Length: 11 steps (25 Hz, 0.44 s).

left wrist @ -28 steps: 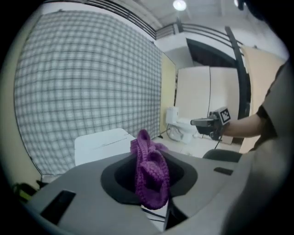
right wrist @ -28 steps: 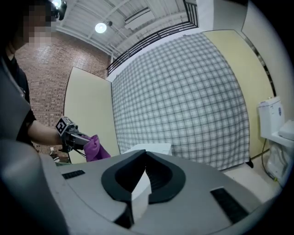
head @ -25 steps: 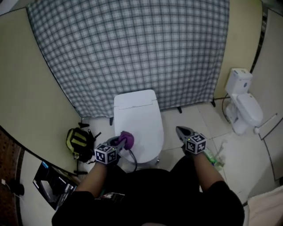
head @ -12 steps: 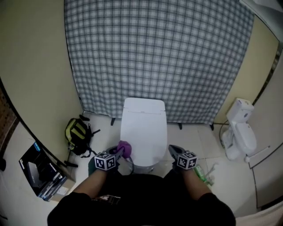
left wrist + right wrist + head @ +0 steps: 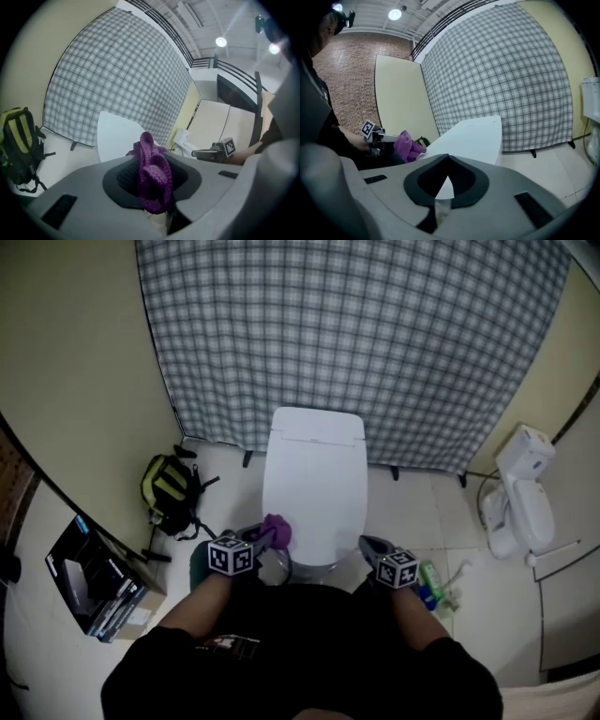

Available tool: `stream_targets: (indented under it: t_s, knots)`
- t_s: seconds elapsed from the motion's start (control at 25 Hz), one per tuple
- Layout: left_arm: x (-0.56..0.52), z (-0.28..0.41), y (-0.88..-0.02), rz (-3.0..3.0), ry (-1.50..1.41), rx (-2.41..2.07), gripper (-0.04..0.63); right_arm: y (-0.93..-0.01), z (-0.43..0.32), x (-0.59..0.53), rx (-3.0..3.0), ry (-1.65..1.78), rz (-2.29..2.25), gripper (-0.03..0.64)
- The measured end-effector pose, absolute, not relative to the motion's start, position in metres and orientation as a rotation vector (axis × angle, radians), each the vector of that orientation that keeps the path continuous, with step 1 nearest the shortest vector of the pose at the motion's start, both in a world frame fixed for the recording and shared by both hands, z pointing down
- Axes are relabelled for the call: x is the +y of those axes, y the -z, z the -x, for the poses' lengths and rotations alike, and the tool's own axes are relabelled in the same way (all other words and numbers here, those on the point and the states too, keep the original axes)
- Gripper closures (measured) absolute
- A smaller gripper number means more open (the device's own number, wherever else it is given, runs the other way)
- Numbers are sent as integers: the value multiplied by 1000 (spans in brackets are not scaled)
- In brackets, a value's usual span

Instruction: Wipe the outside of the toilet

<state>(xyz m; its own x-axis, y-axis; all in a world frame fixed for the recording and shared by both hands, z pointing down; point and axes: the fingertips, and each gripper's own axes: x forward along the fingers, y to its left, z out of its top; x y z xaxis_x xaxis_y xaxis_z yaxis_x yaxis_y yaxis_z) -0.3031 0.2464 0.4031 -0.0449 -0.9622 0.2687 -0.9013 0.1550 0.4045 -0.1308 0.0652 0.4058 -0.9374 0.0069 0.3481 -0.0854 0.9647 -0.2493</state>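
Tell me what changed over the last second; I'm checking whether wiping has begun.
The left hand-held gripper, still shut on the purple cloth, slid from the left front of the toilet lid out to its left front edge. The right hand-held gripper, shut and empty, drew nearer the toilet's right front. The head view itself shifted too. The backpack, second toilet and plaid curtain stayed put.

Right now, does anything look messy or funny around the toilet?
A little. A yellow and black backpack slumps on the floor left of the toilet, a green bottle seems to lie on the floor at its right, and a second toilet stands farther right. Nothing looks spilled or broken.
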Motion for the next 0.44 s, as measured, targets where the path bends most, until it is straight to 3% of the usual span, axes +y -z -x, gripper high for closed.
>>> stream_targets:
  t_s: [0.44]
  knots:
    - [247, 295, -413, -1774, 100, -1928, 512, -415, 132, 85, -2733, -346, 22, 629]
